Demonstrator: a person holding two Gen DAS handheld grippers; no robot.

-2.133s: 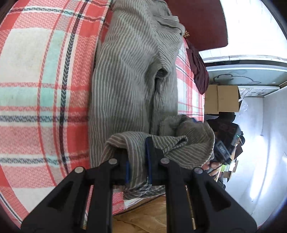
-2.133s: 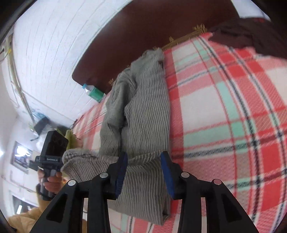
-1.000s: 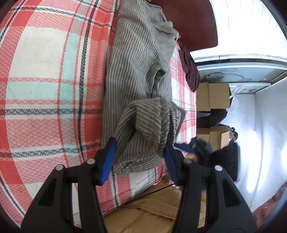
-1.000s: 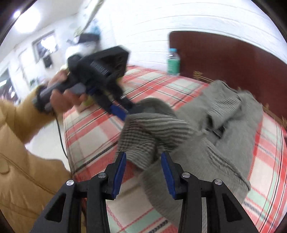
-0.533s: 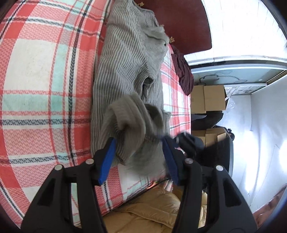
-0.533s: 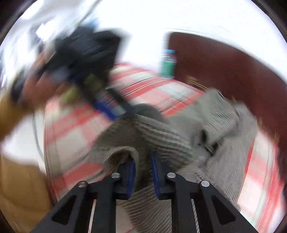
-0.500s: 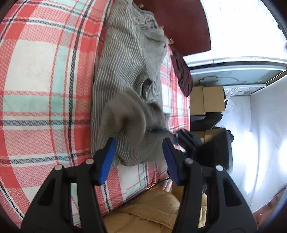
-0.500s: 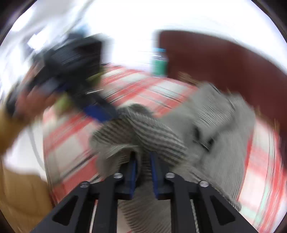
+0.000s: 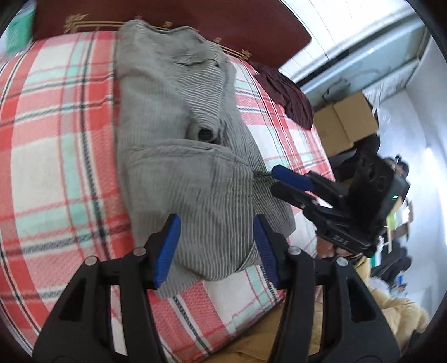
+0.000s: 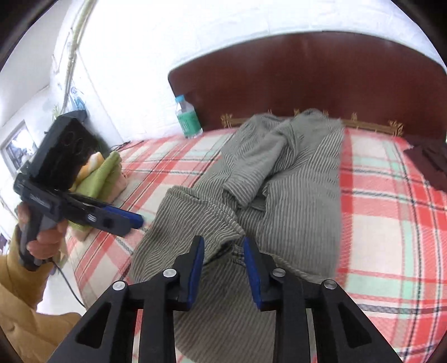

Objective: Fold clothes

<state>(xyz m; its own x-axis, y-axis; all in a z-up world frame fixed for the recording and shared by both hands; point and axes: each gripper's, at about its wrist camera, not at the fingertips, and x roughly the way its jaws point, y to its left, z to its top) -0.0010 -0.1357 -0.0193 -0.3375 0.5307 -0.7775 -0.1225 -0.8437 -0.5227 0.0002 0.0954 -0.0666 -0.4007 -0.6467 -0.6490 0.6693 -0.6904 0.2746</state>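
Folded-over hem now laid flat — right tongs opening.

Left wrist cam: close above the bed's near edge, angled down toward the headboard. Right wrist cam: same edge, further right, facing the headboard. Both share the striped garment and each other's gripper.

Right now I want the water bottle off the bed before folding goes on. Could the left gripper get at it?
Probably yes. The water bottle stands alone by the headboard, the left gripper holds nothing, and only bare plaid blanket lies between.
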